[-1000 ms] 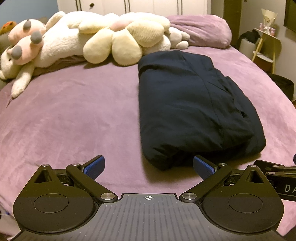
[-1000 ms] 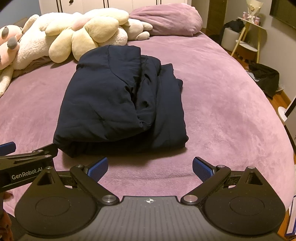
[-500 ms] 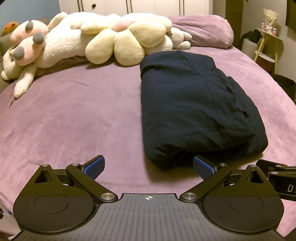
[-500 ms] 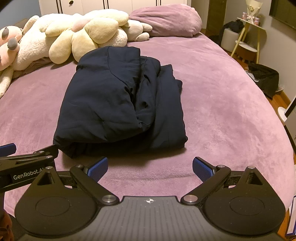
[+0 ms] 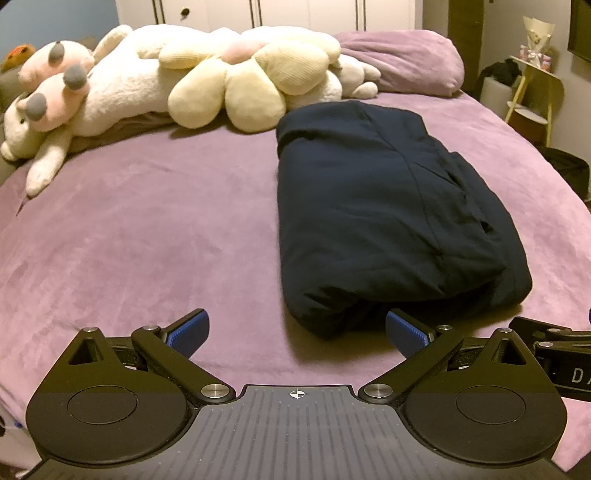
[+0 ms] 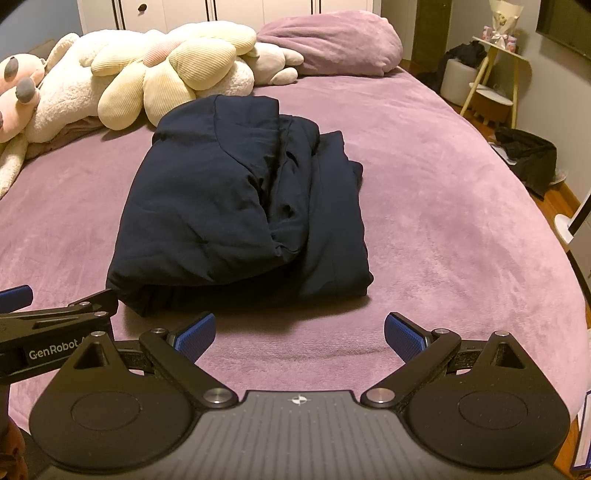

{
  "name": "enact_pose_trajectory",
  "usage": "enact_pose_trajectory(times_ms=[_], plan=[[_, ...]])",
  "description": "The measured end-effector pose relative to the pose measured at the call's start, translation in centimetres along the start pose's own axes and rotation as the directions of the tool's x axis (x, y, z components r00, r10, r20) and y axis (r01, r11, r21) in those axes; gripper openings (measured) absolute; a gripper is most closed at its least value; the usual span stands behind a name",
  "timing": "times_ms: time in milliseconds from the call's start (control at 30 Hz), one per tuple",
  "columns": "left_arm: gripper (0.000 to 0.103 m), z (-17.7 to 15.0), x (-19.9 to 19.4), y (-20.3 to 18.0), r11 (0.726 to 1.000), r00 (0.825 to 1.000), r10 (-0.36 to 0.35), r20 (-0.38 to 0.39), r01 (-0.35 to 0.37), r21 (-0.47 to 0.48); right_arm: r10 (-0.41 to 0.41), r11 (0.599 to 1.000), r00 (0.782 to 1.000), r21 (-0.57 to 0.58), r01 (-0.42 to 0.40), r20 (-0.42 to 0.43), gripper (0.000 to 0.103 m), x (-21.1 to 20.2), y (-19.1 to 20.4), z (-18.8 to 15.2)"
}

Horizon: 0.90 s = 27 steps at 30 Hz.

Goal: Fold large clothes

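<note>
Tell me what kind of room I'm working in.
Almost certainly a bedroom: a bed under a purple plush blanket, cream plush toys by a purple pillow, and white wardrobe doors behind.

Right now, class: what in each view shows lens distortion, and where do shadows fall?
Left wrist view: the purple bed bulges like a dome; the navy garment casts a shadow toward the camera. Right wrist view: same fisheye curve; shadow under the garment's near edge.

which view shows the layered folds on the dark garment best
The right wrist view: the navy garment sits near centre there, with its upper flap and the stacked edges along its right side plainly visible. The left wrist view shows the same garment off to the right, mostly a smooth top panel, its layered side foreshortened.
</note>
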State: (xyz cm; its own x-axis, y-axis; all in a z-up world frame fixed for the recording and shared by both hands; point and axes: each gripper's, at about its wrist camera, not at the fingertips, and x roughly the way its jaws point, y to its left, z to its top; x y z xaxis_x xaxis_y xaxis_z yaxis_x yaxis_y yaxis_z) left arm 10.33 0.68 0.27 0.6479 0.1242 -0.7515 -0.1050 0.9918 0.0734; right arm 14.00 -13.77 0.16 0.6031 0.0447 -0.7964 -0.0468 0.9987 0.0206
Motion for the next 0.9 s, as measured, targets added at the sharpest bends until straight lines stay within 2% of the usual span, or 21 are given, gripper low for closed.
enact_pose_trajectory(times_ms=[400, 900], plan=[[0.103, -0.05, 0.34, -0.10, 1.000, 1.000, -0.020, -0.012, 0.020, -0.001, -0.003, 1.000, 1.000, -0.001, 0.003, 0.007, 0.098, -0.09, -0.05, -0.11], [0.103, -0.16, 0.47, -0.32, 1.000, 1.000, 0.002, -0.004, -0.002, 0.003, -0.007, 1.000, 1.000, -0.012, 0.007, 0.019, 0.098, -0.01, -0.14, -0.18]])
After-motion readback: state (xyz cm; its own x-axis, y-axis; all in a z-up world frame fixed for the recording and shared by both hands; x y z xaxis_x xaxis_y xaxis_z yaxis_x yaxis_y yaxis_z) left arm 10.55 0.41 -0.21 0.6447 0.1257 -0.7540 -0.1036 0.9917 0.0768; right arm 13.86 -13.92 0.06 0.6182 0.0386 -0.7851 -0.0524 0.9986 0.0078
